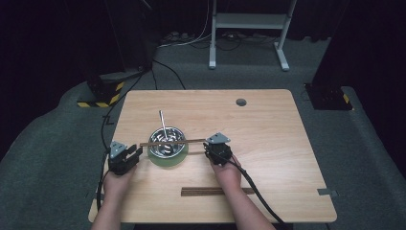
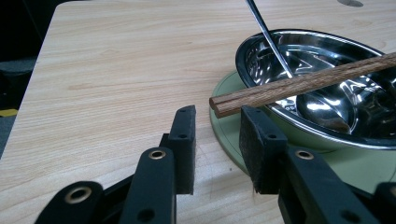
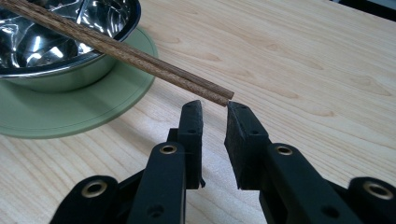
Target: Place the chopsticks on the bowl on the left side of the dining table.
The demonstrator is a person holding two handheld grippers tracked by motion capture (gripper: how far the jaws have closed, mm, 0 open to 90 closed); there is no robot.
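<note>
High view showed the chopsticks (image 1: pixel 172 142) laid across the rim of the steel bowl (image 1: pixel 166 142), long axis running left to right, with the bowl seated on a green mat (image 1: pixel 167 160) near the table (image 1: pixel 268 143) centre. The left gripper (image 1: pixel 136 152) sat just beside the left ends, the right gripper (image 1: pixel 208 147) just beside the right ends. Both grippers stood part open and held nothing. In the left gripper view the stick ends (image 2: pixel 219 105) lay just beyond the jaws; in the right gripper view the tips (image 3: pixel 224 97) lay just past the gap. A spoon (image 1: pixel 163 125) leaned in the bowl. Another pair of chopsticks (image 1: pixel 215 191) lay near the right hand (image 1: pixel 229 175).
</note>
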